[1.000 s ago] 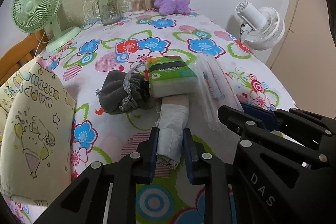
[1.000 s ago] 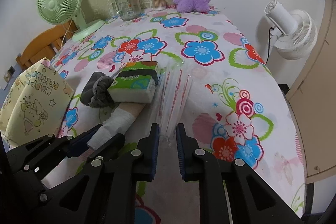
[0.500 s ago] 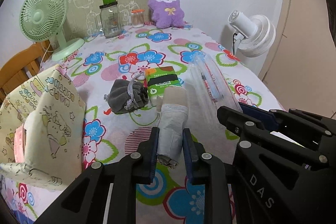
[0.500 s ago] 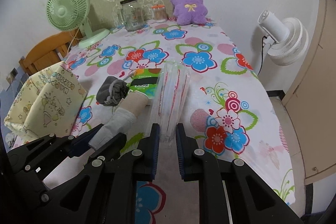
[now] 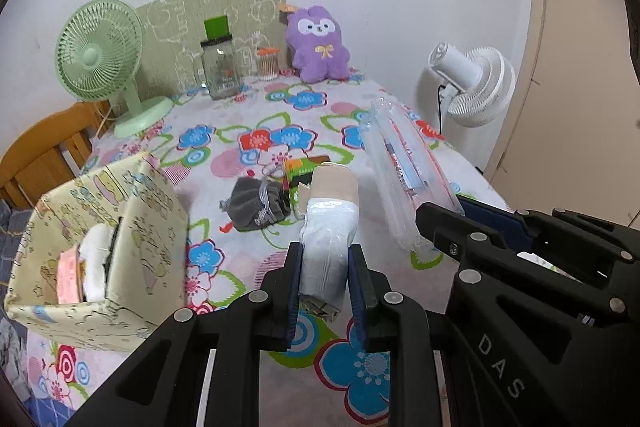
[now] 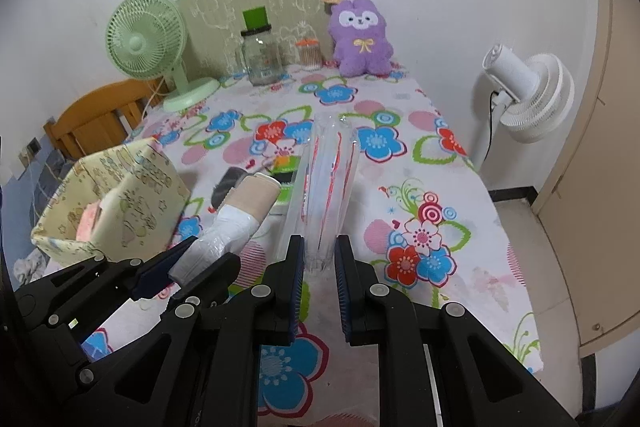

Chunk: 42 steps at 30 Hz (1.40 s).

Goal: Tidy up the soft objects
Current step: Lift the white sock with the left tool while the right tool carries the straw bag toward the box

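My left gripper is shut on a rolled bandage pack, white wrapped below and beige at its far end, held up off the floral table. The same roll appears in the right wrist view. My right gripper is shut on a clear plastic bag of straws, also lifted; it shows in the left wrist view as the straw bag. A grey drawstring pouch and a green tissue pack lie on the table beneath. A cream patterned fabric box stands at the left with pink and white items inside.
At the table's far end stand a purple plush toy, a glass jar, a small swab container and a green desk fan. A white fan stands off the right edge, a wooden chair at the left.
Both grippers rose and drew back with the bandage roll and straw bag, which left the tabletop. The fabric box came further into view, its inside now showing.
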Each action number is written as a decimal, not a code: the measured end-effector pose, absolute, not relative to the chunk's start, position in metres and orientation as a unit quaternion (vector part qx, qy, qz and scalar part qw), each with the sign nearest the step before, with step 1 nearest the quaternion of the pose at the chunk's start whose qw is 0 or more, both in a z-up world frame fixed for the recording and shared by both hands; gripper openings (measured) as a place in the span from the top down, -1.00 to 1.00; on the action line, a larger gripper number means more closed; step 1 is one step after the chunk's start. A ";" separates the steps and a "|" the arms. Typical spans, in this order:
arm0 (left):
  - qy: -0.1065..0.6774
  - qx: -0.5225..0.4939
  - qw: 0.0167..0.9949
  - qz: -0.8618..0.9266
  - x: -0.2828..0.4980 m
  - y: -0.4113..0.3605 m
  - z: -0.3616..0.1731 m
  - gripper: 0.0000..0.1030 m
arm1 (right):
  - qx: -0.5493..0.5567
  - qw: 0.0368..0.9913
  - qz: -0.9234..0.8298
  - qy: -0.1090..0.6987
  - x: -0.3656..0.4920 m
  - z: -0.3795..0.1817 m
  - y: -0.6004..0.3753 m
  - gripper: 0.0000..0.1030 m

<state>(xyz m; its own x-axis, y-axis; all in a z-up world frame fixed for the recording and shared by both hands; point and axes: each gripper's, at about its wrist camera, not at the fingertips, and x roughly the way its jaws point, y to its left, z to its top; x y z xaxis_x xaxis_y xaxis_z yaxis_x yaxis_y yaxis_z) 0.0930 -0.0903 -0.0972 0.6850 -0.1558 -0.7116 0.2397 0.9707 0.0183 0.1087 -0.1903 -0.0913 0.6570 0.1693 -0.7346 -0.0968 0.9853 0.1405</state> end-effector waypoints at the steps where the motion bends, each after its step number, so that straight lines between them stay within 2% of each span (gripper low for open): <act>1: 0.380 0.054 0.917 -0.108 0.091 -0.090 -0.094 0.60 | 0.045 0.910 0.073 0.406 0.107 -0.088 -0.191 0.64; 24: 0.332 0.058 0.936 -0.100 0.063 -0.069 -0.040 0.60 | 0.041 0.930 0.088 0.355 0.080 -0.027 -0.173 0.64; 42: 0.330 0.060 0.938 -0.087 0.076 -0.031 -0.036 0.60 | 0.030 0.927 0.112 0.357 0.093 -0.022 -0.134 0.64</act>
